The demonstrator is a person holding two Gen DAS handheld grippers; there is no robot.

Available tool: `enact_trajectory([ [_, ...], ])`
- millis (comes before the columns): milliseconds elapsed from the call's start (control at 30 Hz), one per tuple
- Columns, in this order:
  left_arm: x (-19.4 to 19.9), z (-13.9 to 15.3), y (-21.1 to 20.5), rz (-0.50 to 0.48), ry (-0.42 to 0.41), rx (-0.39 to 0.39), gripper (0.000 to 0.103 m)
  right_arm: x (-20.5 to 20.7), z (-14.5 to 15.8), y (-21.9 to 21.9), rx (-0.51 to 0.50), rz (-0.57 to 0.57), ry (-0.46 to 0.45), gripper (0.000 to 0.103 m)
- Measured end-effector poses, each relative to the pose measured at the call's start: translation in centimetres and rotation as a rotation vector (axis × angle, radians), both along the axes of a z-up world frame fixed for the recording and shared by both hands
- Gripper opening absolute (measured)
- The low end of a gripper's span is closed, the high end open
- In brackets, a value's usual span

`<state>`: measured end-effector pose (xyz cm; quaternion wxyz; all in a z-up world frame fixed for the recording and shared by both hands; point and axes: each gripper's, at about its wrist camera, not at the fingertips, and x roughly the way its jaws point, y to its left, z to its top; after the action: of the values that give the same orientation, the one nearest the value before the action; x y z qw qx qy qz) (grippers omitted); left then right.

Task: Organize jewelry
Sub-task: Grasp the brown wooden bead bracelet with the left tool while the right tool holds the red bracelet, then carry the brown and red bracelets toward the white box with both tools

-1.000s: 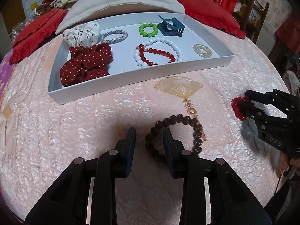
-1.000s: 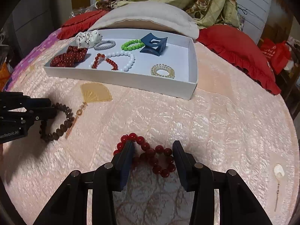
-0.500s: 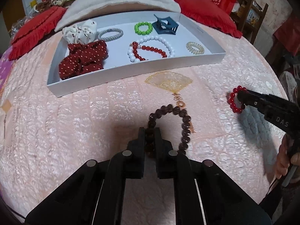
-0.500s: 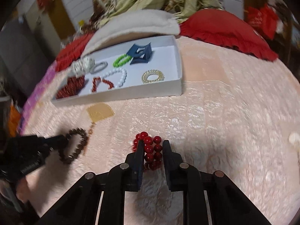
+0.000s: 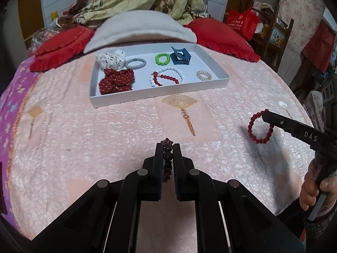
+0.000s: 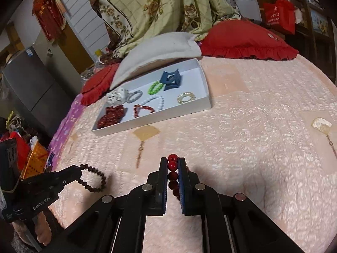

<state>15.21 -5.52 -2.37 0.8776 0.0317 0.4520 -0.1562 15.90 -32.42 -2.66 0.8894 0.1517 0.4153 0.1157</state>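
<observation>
Carrying two bracelets clear of pink bedspread (image 5: pixel 84 147): left gripper (image 5: pixel 168 147) clamped on brown bead bracelet (image 6: pixel 92 178), right gripper (image 6: pixel 173 164) clamped on red bead bracelet (image 5: pixel 260 126). Next, probably: reach over white tray (image 5: pixel 160 96), release onto bare floor, avoiding items inside.

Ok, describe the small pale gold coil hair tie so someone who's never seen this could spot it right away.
Find the white tray on the pink quilted bedspread. The coil hair tie lies alone in the tray's right end, right of the white bead bracelet. Unlike its beaded neighbours, it is a pale gold translucent spiral.
</observation>
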Motion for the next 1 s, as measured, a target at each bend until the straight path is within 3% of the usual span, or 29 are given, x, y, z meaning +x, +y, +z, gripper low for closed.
enact_trajectory([
  [367,-5.0,3.9,1.7,0.049,-0.139,0.038,0.007,-5.2,3.0,4.1,-0.066,0.036,-0.080,0.008],
  [733,-8.4,6.6,3.0,0.098,-0.248,0.113,0.007,-7.9,4.6,6.7,-0.101,0.054,-0.099,0.008],
  [1000,-9.7,7.5,4.3,0.143,-0.273,0.133,0.007,-9.1,5.8,7.9,-0.115,0.054,-0.123,0.008],
])
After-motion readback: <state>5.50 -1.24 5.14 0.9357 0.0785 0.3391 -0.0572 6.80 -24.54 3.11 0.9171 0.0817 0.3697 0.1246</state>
